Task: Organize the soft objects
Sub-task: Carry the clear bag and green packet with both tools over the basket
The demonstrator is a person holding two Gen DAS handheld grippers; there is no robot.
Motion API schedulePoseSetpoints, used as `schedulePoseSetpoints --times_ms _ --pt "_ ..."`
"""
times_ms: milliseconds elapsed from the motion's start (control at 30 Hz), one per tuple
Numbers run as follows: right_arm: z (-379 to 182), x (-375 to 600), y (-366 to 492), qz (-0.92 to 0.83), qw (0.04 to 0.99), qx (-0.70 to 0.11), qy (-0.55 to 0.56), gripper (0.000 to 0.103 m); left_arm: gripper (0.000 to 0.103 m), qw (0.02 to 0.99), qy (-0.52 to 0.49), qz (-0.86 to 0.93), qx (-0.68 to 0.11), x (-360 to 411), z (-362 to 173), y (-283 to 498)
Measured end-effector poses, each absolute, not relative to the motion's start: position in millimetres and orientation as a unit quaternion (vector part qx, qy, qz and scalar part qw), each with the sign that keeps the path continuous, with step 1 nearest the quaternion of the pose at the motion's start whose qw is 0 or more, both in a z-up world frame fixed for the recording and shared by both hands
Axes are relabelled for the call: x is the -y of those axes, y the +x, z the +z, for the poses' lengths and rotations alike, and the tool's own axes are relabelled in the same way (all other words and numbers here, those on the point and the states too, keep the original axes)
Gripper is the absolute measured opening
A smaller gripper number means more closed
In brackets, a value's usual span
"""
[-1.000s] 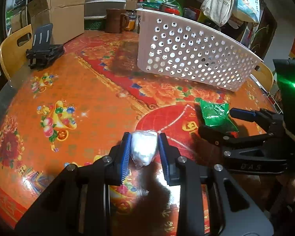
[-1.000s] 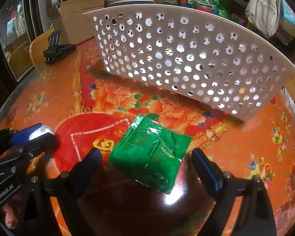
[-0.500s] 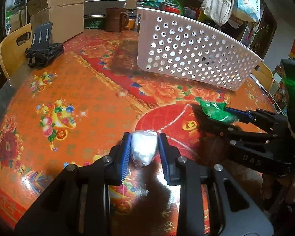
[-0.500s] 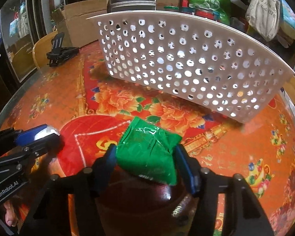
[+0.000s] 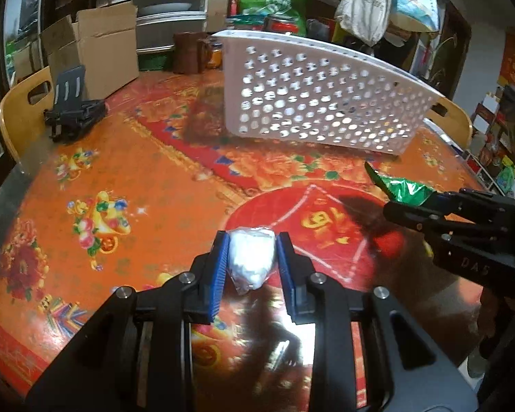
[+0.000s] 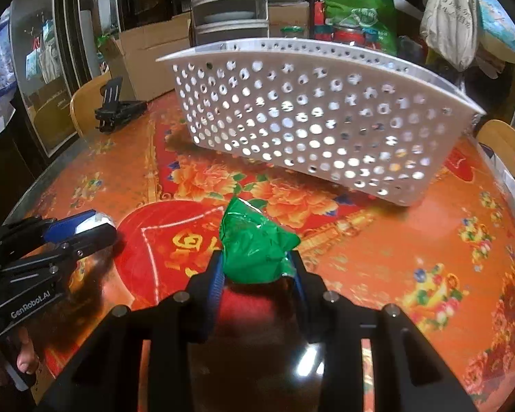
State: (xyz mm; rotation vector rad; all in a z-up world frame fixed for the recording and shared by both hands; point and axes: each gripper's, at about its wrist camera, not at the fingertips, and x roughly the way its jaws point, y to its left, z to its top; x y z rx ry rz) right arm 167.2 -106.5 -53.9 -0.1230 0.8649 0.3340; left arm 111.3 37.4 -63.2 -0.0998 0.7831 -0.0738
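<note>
Crinkled green foil packet (image 6: 254, 249) now lifted off the floral orange tablecloth (image 6: 412, 250), clamped by the right gripper (image 6: 255, 267).
White plastic-wrapped bundle (image 5: 251, 257) is pinched in the left gripper (image 5: 252, 254); nothing yet delivered to the perforated white plastic basket (image 5: 326, 99), upper centre.

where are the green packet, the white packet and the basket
green packet (image 6: 254, 250), right wrist view, middle of its crumpled face
white packet (image 5: 251, 257), left wrist view, centre of the wrapper
basket (image 6: 312, 120), right wrist view, its perforated front wall
</note>
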Motion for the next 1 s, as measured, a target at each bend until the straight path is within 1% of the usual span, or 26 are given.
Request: schedulePoseSetpoints --times_ms 200,500,800,1000 --pt "-41.6 125.9 148.1 0.156 0.903 -0.397 -0.052 0.035 0.026 0.931 -0.03 -0.047 -0.362 -22.5 -43.4 108.0" --pt "-20.1 147.0 140.4 0.143 0.915 -0.374 -0.04 0.035 0.026 0.935 -0.024 -0.07 -0.348 -1.0 -6.3 131.8" --pt "15.7 164.8 152.8 0.132 0.927 -0.348 -0.04 0.035 0.026 0.938 -0.023 -0.09 -0.335 13.7 41.5 163.8" --pt "49.5 175.6 175.4 0.131 0.934 -0.332 -0.031 0.035 0.026 0.939 -0.026 -0.098 -0.329 18.2 79.3 193.4"
